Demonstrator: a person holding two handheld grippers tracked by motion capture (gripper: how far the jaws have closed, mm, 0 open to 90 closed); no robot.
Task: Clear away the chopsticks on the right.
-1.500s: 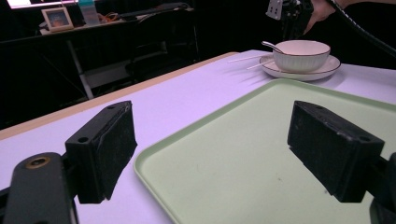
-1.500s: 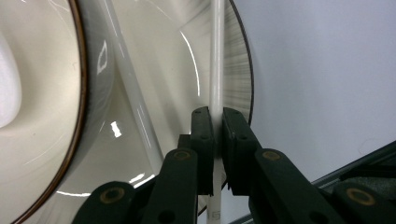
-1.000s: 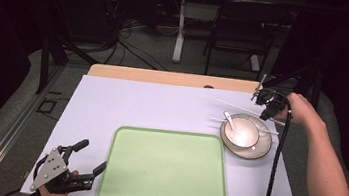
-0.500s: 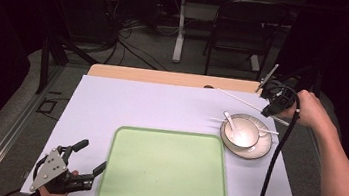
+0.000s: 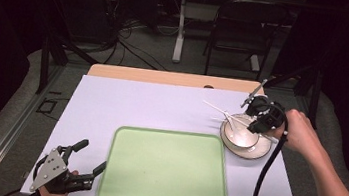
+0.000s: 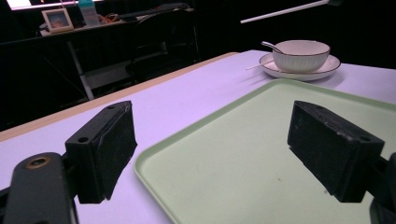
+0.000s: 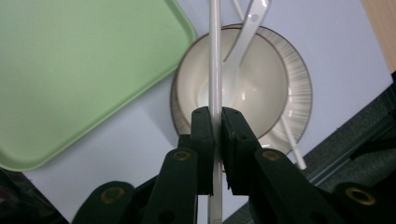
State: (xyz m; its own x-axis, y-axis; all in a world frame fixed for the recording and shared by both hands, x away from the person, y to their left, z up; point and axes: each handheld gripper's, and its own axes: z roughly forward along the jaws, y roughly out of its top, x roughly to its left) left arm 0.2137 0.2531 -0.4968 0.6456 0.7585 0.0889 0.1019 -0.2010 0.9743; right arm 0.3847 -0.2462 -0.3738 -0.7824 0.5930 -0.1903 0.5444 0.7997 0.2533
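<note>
We find the right gripper (image 7: 214, 135) closed tight on a white chopstick (image 7: 215, 60), holding it above the bowl (image 7: 261, 98) that sits on its plate (image 7: 299, 88) with a spoon (image 7: 247, 28) inside, apparently lifted clear for relocation. The left gripper (image 6: 210, 149) rests wide open and empty at the near corner of the green tray (image 6: 261, 154) on the desk (image 5: 141, 109), likely waiting.

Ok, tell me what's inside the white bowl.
A white spoon lies in the bowl, its handle leaning out over the rim. The chopstick clamped in the right gripper crosses above and hides a strip of the bowl's inside; the rest looks empty.
</note>
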